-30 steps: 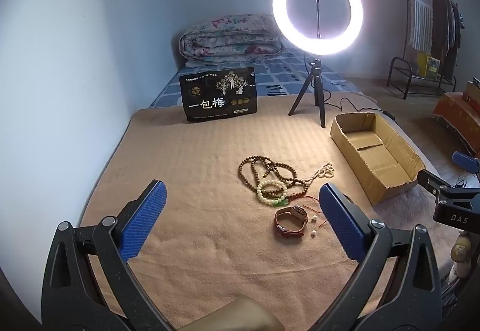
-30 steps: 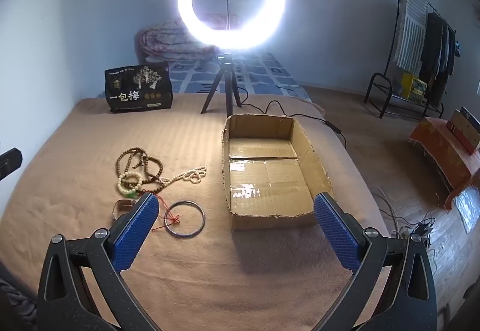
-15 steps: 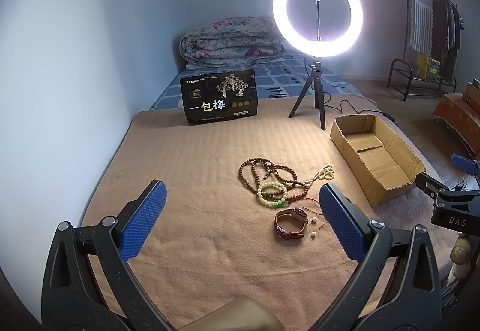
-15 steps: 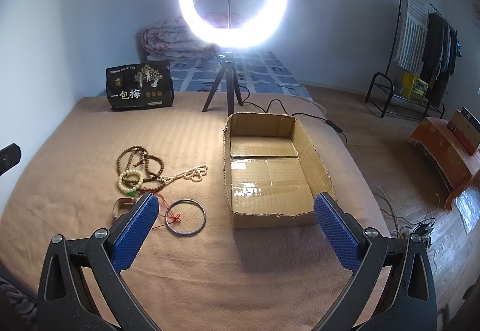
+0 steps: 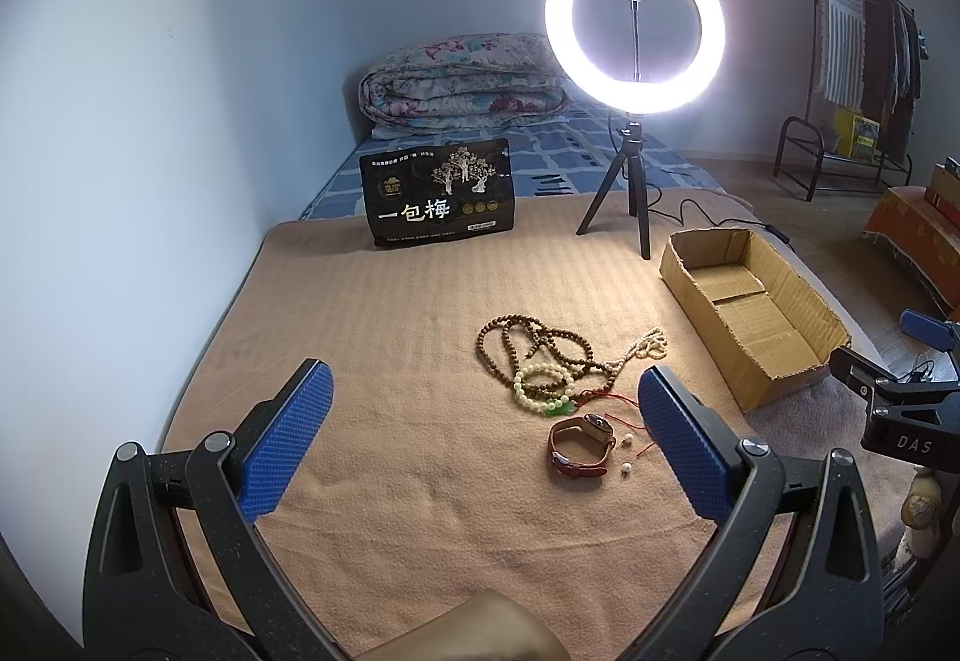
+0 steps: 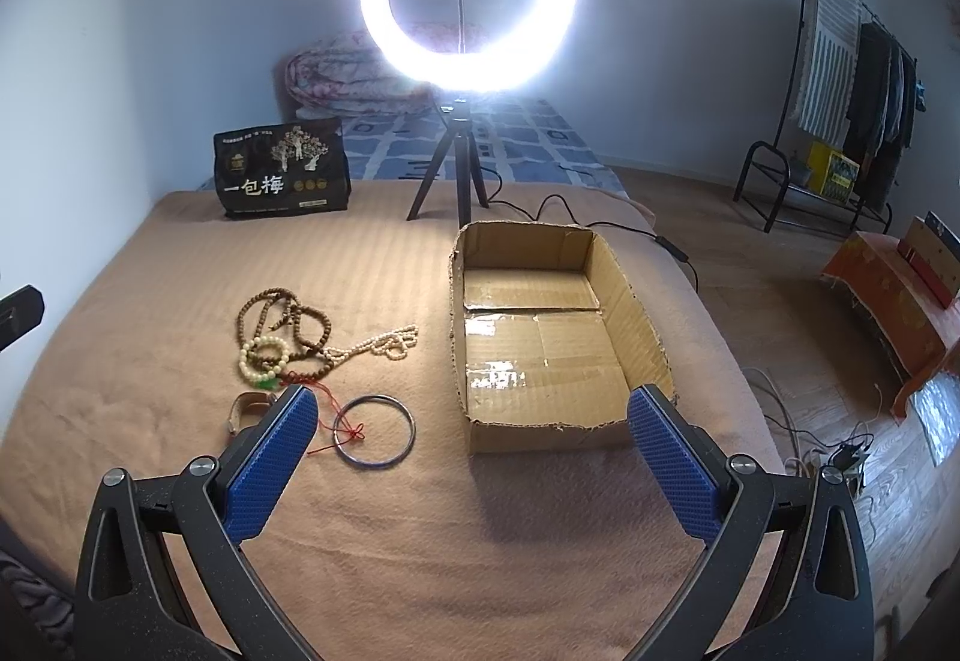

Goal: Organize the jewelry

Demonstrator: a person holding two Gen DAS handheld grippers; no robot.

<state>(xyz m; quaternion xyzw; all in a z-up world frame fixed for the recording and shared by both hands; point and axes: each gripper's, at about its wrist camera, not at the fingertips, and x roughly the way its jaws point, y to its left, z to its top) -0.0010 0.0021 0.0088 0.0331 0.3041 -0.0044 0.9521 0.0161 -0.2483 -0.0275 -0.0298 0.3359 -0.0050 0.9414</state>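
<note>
**Both grippers hovering wide over the jewelry**

Through the left wrist camera, the left gripper is hanging spread wide and empty above the tan blanket. The brown bead necklace is lying at twelve o'clock beyond the jaws, the red-strapped watch sitting just inside the right finger.

Through the right wrist camera, the right gripper is likewise gaping, gripping nothing. The metal bangle is resting between the fingers near the left one; the cardboard box is standing at one o'clock.

Left gripper eased slightly nearer jewelry pile — right gripper likewise.
</note>
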